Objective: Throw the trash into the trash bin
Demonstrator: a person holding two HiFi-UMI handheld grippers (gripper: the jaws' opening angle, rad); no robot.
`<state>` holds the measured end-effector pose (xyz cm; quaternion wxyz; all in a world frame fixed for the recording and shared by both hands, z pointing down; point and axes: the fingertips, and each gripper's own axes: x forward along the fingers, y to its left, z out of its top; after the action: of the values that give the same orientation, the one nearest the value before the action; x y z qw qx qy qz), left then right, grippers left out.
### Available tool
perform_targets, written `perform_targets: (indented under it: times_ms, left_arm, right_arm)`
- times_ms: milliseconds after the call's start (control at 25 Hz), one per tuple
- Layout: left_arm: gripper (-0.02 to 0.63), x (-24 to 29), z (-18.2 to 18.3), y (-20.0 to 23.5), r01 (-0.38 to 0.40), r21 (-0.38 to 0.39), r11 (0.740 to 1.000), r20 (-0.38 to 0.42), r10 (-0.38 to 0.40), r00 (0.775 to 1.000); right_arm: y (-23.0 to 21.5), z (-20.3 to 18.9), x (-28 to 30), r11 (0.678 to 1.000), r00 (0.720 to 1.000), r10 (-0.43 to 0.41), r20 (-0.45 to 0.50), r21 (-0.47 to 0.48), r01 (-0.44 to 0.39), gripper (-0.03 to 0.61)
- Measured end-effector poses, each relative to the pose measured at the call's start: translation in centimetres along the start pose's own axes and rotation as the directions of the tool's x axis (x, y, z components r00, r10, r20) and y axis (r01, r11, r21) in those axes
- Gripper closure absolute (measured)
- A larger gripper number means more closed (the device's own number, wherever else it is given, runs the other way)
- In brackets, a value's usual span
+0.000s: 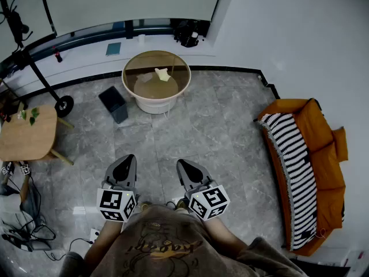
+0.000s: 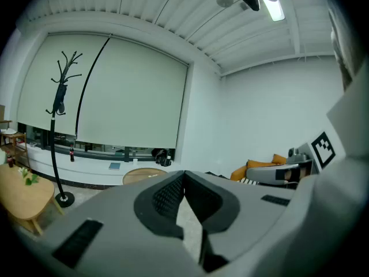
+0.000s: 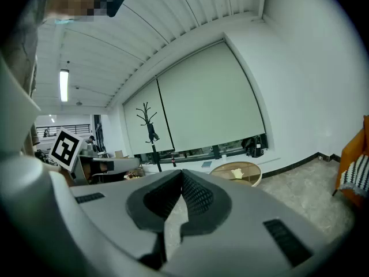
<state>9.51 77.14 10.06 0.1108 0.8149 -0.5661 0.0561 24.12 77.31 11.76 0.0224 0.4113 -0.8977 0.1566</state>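
Note:
A crumpled pale paper [image 1: 162,74] lies on the round cream table [image 1: 136,94] at the far side of the room; the right gripper view shows the paper [image 3: 236,173] too. A small dark trash bin [image 1: 113,104] stands on the floor left of that table. My left gripper [image 1: 128,158] and right gripper [image 1: 182,164] hover side by side close to the person's body, well short of both. Each is shut with nothing between its jaws, as the left gripper [image 2: 184,173] and right gripper [image 3: 182,172] show in their own views.
An orange sofa [image 1: 328,154] with a striped blanket [image 1: 294,166] fills the right side. A low wooden side table [image 1: 26,134] with a small plant stands at the left. A coat stand base [image 1: 63,104] and cables [image 1: 23,229] sit at the left. Grey tiled floor [image 1: 219,126] lies between.

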Motion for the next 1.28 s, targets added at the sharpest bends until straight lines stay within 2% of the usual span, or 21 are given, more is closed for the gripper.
perform_targets:
  times_ms: [240, 600, 800, 1280]
  left_arm:
    - [0.595, -1.2, -0.6, 1.0, 0.029, 0.012, 1.000, -0.013, -0.029, 0.999]
    - [0.595, -2.9, -2.4, 2.7, 0.089, 0.026, 0.996, -0.039, -0.088, 0.995]
    - [0.595, -2.4, -2.4, 3.2, 0.105, 0.026, 0.994, -0.037, -0.104, 0.994]
    - [0.595, 2.4, -2.4, 5.4, 0.096, 0.011, 0.995, -0.055, -0.096, 0.994]
  right_arm:
    - [2.3, -0.3, 0.4, 0.999, 0.999, 0.030, 0.020, -0.027, -0.029, 0.558]
    - [3.8, -1.5, -0.1, 0.998, 0.997, -0.061, 0.045, -0.020, 0.062, 0.559]
    - [3.4, -1.3, 0.5, 0.996, 0.995, -0.084, 0.052, -0.011, 0.085, 0.558]
    - [0.5, -0.3, 5.0, 0.997, 0.996, -0.072, 0.043, 0.003, 0.072, 0.558]
